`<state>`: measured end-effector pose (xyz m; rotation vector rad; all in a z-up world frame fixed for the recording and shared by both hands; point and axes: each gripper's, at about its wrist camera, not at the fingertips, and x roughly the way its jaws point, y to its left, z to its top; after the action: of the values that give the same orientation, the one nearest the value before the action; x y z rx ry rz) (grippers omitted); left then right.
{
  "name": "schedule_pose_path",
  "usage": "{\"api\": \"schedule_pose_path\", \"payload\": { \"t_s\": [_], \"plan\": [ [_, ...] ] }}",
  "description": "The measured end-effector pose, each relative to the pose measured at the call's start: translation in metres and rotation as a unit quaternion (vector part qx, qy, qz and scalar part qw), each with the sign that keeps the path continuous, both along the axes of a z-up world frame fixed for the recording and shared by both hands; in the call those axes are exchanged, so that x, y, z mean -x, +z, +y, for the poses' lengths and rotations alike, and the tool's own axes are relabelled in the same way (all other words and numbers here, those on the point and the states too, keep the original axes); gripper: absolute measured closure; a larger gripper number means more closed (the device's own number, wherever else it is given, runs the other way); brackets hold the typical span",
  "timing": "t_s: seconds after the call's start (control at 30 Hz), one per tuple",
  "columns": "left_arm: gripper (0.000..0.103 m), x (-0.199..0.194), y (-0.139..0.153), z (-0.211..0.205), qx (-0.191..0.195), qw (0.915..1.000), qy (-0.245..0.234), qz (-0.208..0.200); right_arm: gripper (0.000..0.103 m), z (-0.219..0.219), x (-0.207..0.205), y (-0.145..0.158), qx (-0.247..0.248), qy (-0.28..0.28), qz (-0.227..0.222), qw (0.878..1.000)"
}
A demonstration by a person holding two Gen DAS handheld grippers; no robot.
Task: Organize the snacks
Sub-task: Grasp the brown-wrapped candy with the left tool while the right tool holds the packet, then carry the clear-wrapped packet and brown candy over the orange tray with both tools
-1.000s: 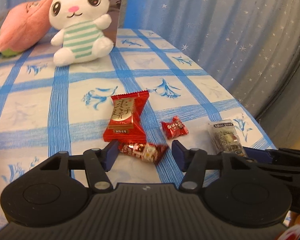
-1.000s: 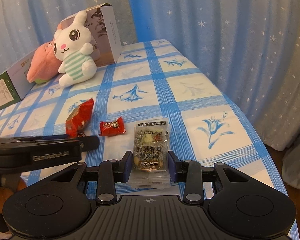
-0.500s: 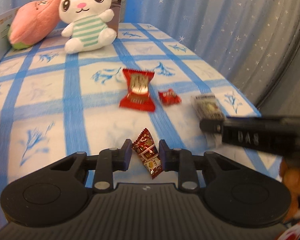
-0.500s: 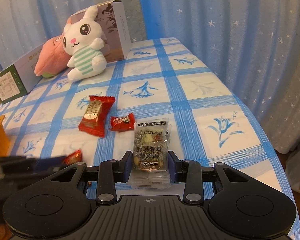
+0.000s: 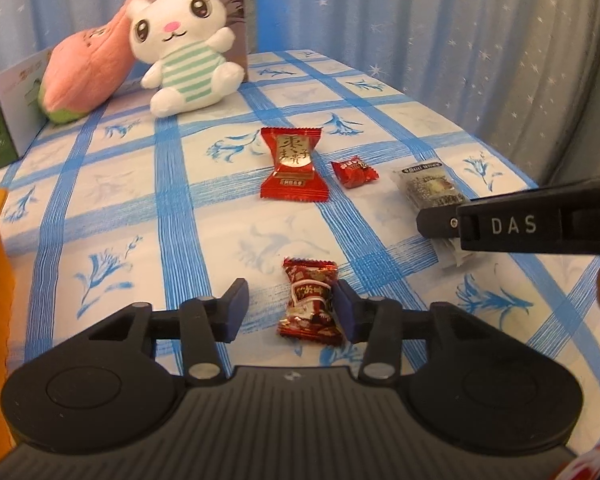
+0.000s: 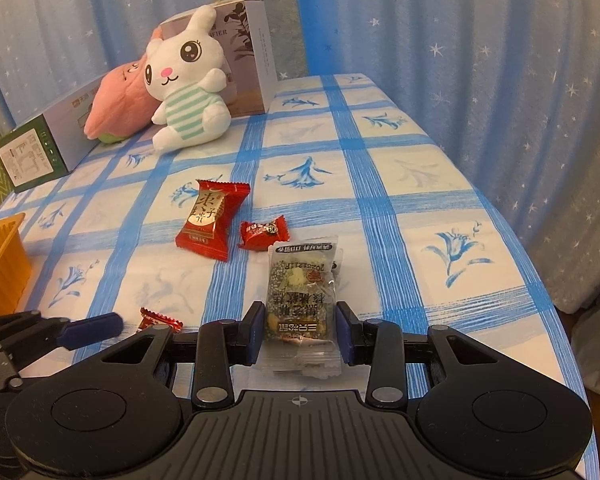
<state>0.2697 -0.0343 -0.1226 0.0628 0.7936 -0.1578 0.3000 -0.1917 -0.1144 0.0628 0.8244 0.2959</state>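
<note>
My left gripper (image 5: 290, 310) is open; a dark red candy (image 5: 310, 300) lies on the cloth between its fingers, against the right one. My right gripper (image 6: 300, 330) has its jaws on both sides of a clear seed-bar packet (image 6: 302, 300) that rests on the table. A large red packet (image 5: 292, 164) and a small red candy (image 5: 354, 170) lie farther out in the left wrist view. The large red packet (image 6: 212, 218) and the small red candy (image 6: 264, 234) also show in the right wrist view. The dark red candy (image 6: 160, 320) lies left of my right gripper.
An orange tray (image 6: 0, 256) stands at the table's left edge. A white plush rabbit (image 6: 188, 80), a pink plush (image 6: 116, 104) and boxes (image 6: 32, 152) stand at the back. The table's edge drops off on the right, before a blue curtain (image 6: 500, 60).
The left gripper closed on the dark red candy and carried it nearer and left, then opened, leaving it on the cloth. The right gripper stayed around the seed-bar packet and opened slightly.
</note>
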Motion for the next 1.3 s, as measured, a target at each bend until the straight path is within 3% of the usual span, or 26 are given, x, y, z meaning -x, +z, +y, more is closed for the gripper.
{"api": "schedule_pose_path", "payload": {
  "t_s": [0.07, 0.47, 1.0, 1.3],
  "plan": [
    [0.083, 0.0, 0.001, -0.001, -0.001, 1.0, -0.009, 0.001, 0.066, 0.0, 0.0, 0.0, 0.0, -0.001, -0.001, 1.0],
    [0.085, 0.039, 0.026, 0.013, 0.034, 0.9992, 0.017, 0.01, 0.066, 0.005, 0.024, 0.019, -0.009, 0.004, -0.011, 1.0],
    [0.085, 0.15, 0.084, 0.052, 0.054, 0.9977, 0.042, 0.008, 0.066, 0.017, 0.16, 0.061, -0.039, -0.016, -0.004, 0.999],
    [0.085, 0.206, 0.122, 0.07, 0.061, 0.9967, 0.051, -0.015, 0.066, 0.037, 0.222, 0.093, -0.023, 0.011, -0.028, 0.999]
  ]
}}
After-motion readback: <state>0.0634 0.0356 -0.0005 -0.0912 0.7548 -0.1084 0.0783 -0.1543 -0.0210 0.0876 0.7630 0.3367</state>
